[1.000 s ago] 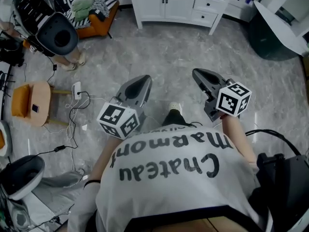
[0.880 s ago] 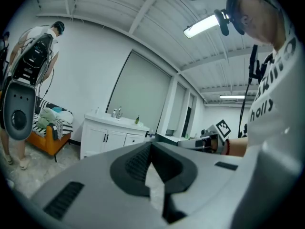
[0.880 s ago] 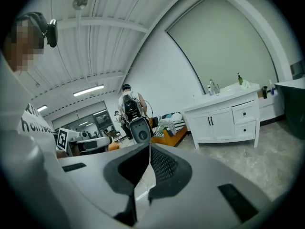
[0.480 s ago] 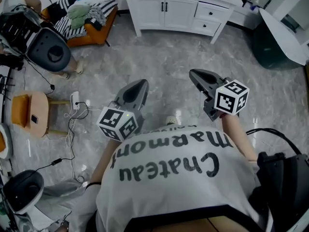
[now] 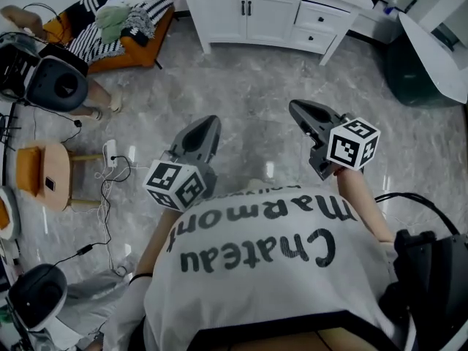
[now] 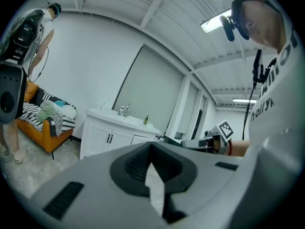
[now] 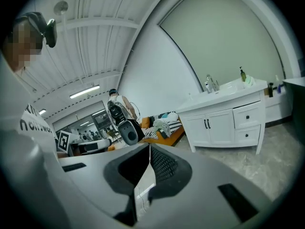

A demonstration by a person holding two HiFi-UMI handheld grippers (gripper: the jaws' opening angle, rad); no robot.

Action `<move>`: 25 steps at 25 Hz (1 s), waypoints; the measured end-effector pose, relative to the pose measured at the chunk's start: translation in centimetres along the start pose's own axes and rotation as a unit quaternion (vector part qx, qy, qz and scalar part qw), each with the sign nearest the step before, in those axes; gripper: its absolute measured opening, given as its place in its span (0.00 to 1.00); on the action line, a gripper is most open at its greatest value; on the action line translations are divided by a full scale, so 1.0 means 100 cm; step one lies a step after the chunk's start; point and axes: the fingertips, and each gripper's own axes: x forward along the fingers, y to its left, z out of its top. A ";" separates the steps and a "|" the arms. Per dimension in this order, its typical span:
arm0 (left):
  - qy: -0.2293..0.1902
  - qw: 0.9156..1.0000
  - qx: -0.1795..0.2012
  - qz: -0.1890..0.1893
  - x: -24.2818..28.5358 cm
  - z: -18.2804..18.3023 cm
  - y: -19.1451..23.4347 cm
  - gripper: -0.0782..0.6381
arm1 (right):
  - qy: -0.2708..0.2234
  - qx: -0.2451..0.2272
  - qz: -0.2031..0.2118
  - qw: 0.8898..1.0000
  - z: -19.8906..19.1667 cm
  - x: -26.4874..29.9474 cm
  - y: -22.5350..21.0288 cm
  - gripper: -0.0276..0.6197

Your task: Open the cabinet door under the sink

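Left claw (image 5: pixel 208 122), right claw (image 5: pixel 297 109) closed, marble floor (image 5: pixel 248 79), cabinet (image 5: pixel 252 14)

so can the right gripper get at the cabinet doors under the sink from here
Probably not yet: the right gripper is held well short of the cabinet doors. Only bare floor lies between, so stepping closer should do it.

A grey marbled floor (image 5: pixel 256 86) meets plain white walls (image 6: pixel 90 66), with an orange sofa (image 5: pixel 142 46) heaped with cloth, a small round wooden stool (image 5: pixel 58 163) and a bright ceiling lamp (image 6: pixel 214 23).
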 end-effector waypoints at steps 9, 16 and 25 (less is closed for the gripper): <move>-0.004 1.000 0.017 0.003 0.024 -0.006 0.014 0.12 | -0.007 -0.004 -0.006 1.000 -0.002 0.004 -0.024 0.07; 0.007 1.000 0.012 0.007 0.060 0.008 0.019 0.12 | -0.039 -0.018 0.019 0.999 0.039 0.015 -0.043 0.07; 0.029 0.999 0.007 0.015 0.094 0.008 0.039 0.12 | -0.024 -0.015 0.028 0.999 0.048 0.040 -0.069 0.07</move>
